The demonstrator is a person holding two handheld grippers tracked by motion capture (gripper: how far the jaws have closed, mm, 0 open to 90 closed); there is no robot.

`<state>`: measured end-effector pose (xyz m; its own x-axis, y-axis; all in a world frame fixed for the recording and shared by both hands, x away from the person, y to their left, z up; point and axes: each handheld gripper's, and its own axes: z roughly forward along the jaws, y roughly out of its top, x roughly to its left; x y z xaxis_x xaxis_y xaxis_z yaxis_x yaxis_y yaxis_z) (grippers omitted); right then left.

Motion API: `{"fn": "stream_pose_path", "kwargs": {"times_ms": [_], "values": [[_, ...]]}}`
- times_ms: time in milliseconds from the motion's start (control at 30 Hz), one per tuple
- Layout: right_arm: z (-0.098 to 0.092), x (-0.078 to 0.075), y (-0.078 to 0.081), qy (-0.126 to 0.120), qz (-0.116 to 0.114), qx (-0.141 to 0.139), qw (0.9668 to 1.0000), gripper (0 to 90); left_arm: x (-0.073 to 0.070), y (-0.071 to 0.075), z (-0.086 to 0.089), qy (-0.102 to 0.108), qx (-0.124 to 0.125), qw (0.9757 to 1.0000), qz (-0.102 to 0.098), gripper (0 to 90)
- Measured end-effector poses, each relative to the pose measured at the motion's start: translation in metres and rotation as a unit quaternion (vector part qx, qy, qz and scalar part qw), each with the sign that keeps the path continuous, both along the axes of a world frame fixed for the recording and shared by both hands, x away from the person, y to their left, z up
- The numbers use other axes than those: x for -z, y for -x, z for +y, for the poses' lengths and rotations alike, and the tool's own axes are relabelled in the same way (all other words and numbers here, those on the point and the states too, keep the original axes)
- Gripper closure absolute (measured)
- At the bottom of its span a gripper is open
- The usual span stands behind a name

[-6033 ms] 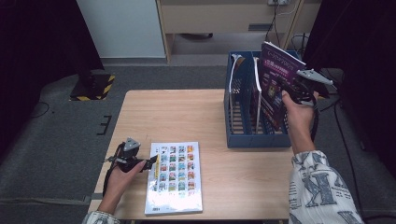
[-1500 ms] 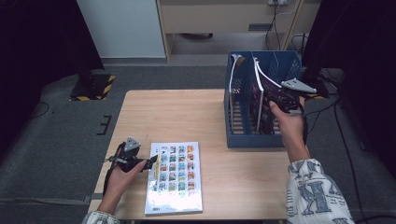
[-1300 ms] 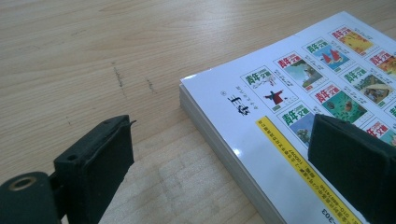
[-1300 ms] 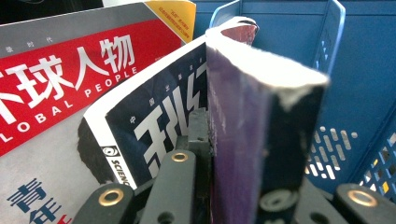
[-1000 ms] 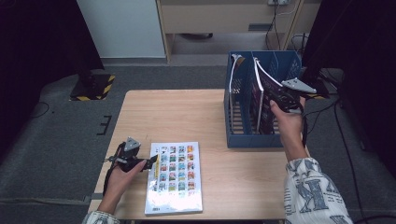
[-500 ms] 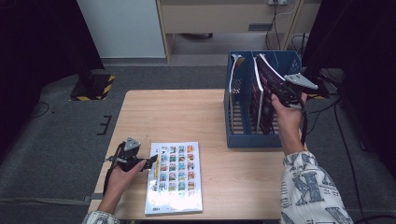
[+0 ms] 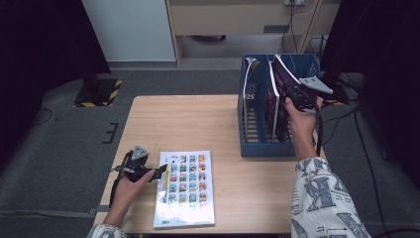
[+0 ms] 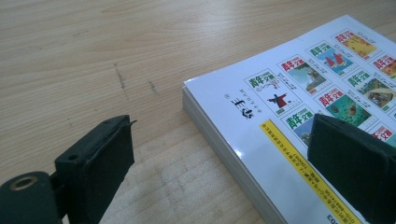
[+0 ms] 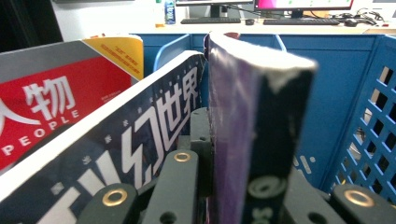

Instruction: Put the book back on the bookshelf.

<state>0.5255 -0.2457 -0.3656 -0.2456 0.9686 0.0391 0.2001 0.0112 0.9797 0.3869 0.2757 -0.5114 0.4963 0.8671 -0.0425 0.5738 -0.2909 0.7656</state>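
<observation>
A thick white book (image 7: 185,191) with rows of small coloured pictures lies flat near the table's front edge. My left gripper (image 7: 161,171) rests at its left side. In the left gripper view it (image 8: 224,158) is open, one jaw over the wood, the other over the book (image 8: 303,102) cover. At the back right, my right gripper (image 7: 293,94) is shut on a purple magazine (image 7: 281,74) standing tilted in the blue rack (image 7: 260,148). In the right gripper view the purple magazine (image 9: 254,116) is clamped edge-on between the jaws of my right gripper (image 9: 233,186).
The rack's blue wall (image 9: 345,93) also encloses a dark blue magazine (image 9: 126,154) and a red one (image 9: 46,107) to the left of the held one. Bare wooden table (image 7: 198,124) lies between book and rack. Dark floor surrounds the table.
The right hand has tipped the purple magazine a little higher and further left in the rack. The left gripper and the white book have not moved.
</observation>
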Motion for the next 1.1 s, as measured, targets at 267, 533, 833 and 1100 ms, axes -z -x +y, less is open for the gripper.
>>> {"fn": "stream_pose_path", "kwargs": {"times_ms": [267, 533, 833, 1100], "values": [[0.003, 0.012, 0.000, 0.008, 0.006, -0.005, 0.9999, 84.2, 0.000, 0.000, 0.000, 0.000, 0.001, 1.0000, -0.001, 6.9], [0.006, 0.015, 0.005, 0.022, 0.007, -0.015, 0.9996, 83.9, -0.001, 0.001, 0.000, -0.003, 0.001, 1.0000, -0.001, 6.9], [0.009, 0.021, 0.018, 0.028, 0.014, -0.020, 0.9993, 83.4, -0.002, 0.001, 0.000, -0.006, 0.001, 1.0000, -0.002, 6.9], [0.016, 0.022, 0.024, 0.031, 0.013, -0.026, 0.9991, 80.6, -0.002, 0.002, 0.000, -0.006, 0.000, 1.0000, -0.002, 6.9]]}}
